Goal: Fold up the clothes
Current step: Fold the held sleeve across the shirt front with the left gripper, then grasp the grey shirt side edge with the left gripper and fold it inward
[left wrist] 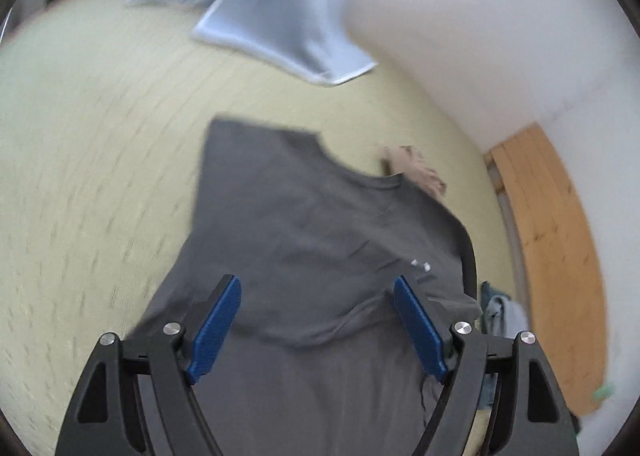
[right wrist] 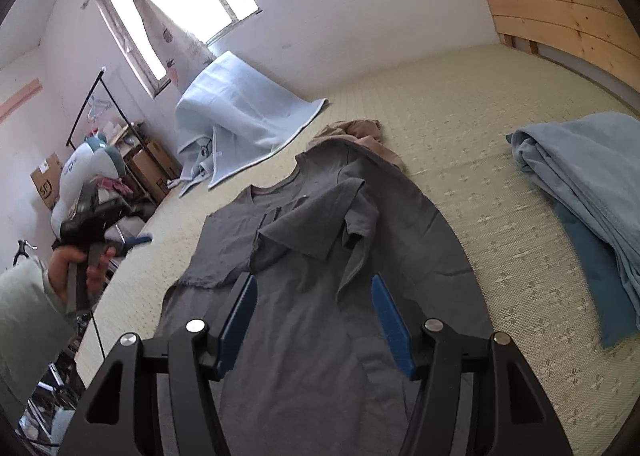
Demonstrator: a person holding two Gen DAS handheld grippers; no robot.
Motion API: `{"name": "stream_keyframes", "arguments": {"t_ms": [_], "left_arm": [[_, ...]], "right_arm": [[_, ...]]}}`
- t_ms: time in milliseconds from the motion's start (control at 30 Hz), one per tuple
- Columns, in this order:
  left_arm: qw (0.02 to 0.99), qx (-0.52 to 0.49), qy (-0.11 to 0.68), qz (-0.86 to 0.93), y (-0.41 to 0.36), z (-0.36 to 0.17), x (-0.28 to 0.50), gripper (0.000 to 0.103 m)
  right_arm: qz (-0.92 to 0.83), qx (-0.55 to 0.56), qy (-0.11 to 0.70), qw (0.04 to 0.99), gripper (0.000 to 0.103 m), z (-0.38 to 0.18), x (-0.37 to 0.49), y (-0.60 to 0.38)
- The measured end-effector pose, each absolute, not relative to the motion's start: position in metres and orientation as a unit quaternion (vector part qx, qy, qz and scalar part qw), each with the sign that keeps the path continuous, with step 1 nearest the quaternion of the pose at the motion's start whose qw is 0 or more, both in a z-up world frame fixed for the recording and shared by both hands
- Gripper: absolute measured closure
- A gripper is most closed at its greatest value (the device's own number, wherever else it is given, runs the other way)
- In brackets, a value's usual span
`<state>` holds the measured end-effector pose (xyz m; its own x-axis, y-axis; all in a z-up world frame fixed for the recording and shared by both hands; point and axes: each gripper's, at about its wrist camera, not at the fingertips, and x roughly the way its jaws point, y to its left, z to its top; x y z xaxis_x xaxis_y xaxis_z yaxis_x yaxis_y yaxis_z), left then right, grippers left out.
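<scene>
The gray shirt [right wrist: 320,256] lies flat on the bed [right wrist: 500,224] for folding, with left claw [left wrist: 318,320] and right claw [right wrist: 314,316] both wide open, holding nothing

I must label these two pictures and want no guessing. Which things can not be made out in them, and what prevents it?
- Left wrist view: motion blur smears the crumpled pale blue blanket, so its folds are unreadable.
- Left wrist view: the spread dark grey T-shirt covers most of the crumpled beige garment; its kind is unclear.
- Right wrist view: the right gripper's black frame hides the T-shirt's hem.
- Right wrist view: the folded light blue cloth pile is cut by the right edge.
</scene>
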<state>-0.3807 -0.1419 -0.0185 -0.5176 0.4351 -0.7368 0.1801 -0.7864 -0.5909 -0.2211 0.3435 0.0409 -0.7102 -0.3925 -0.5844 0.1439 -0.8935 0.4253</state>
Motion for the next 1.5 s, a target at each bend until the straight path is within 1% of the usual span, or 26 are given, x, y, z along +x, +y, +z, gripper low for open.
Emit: {"name": "stream_keyframes", "arguments": {"t_ms": [133, 267, 433, 567, 800, 900, 933, 967, 1000, 1033, 1067, 1100, 1167, 1300, 1500], "left_arm": [[0.089, -0.498, -0.360, 0.784, -0.155, -0.059, -0.363, 0.021], [0.087, -0.517, -0.368, 0.768, -0.152, -0.092, -0.363, 0.021], [0.065, -0.512, -0.388, 0.763, -0.159, -0.120, -0.374, 0.021], [0.059, -0.493, -0.416, 0.762, -0.169, -0.132, -0.380, 0.021], [0.048, -0.458, -0.458, 0.760, -0.179, -0.135, -0.390, 0.021], [0.046, -0.433, -0.495, 0.752, -0.185, -0.137, -0.387, 0.021], [0.043, -0.425, -0.504, 0.750, -0.187, -0.137, -0.385, 0.022], [0.037, -0.426, -0.506, 0.750, -0.188, -0.138, -0.384, 0.032], [0.030, -0.429, -0.505, 0.749, -0.189, -0.139, -0.383, 0.052], [0.022, -0.431, -0.503, 0.748, -0.190, -0.141, -0.382, 0.062], [0.015, -0.434, -0.502, 0.747, -0.191, -0.142, -0.381, 0.077], [0.008, -0.437, -0.501, 0.747, -0.192, -0.143, -0.381, 0.089], [-0.002, -0.431, -0.511, 0.744, -0.199, -0.146, -0.375, 0.096], [-0.024, -0.403, -0.526, 0.749, -0.217, -0.150, -0.361, 0.098], [-0.030, -0.412, -0.528, 0.742, -0.221, -0.162, -0.365, 0.097]], "right_arm": [[-0.907, 0.353, -0.169, 0.152, 0.039, 0.036, -0.221, 0.337], [-0.906, 0.363, -0.158, 0.149, 0.039, 0.028, -0.224, 0.329], [-0.904, 0.374, -0.143, 0.153, 0.040, 0.019, -0.227, 0.318], [-0.902, 0.380, -0.135, 0.155, 0.039, 0.014, -0.229, 0.312], [-0.899, 0.387, -0.126, 0.159, 0.039, 0.010, -0.229, 0.306], [-0.899, 0.389, -0.124, 0.159, 0.040, 0.009, -0.229, 0.306], [-0.899, 0.389, -0.124, 0.159, 0.040, 0.009, -0.229, 0.305], [-0.899, 0.390, -0.124, 0.159, 0.040, 0.009, -0.229, 0.306], [-0.899, 0.390, -0.124, 0.158, 0.040, 0.008, -0.229, 0.306], [-0.898, 0.391, -0.125, 0.158, 0.039, 0.008, -0.229, 0.306], [-0.898, 0.391, -0.124, 0.158, 0.039, 0.008, -0.230, 0.306], [-0.898, 0.392, -0.124, 0.158, 0.040, 0.008, -0.230, 0.306], [-0.897, 0.393, -0.124, 0.158, 0.040, 0.007, -0.230, 0.305], [-0.897, 0.393, -0.123, 0.158, 0.039, 0.007, -0.230, 0.305], [-0.896, 0.396, -0.125, 0.158, 0.040, 0.005, -0.233, 0.305]]}}
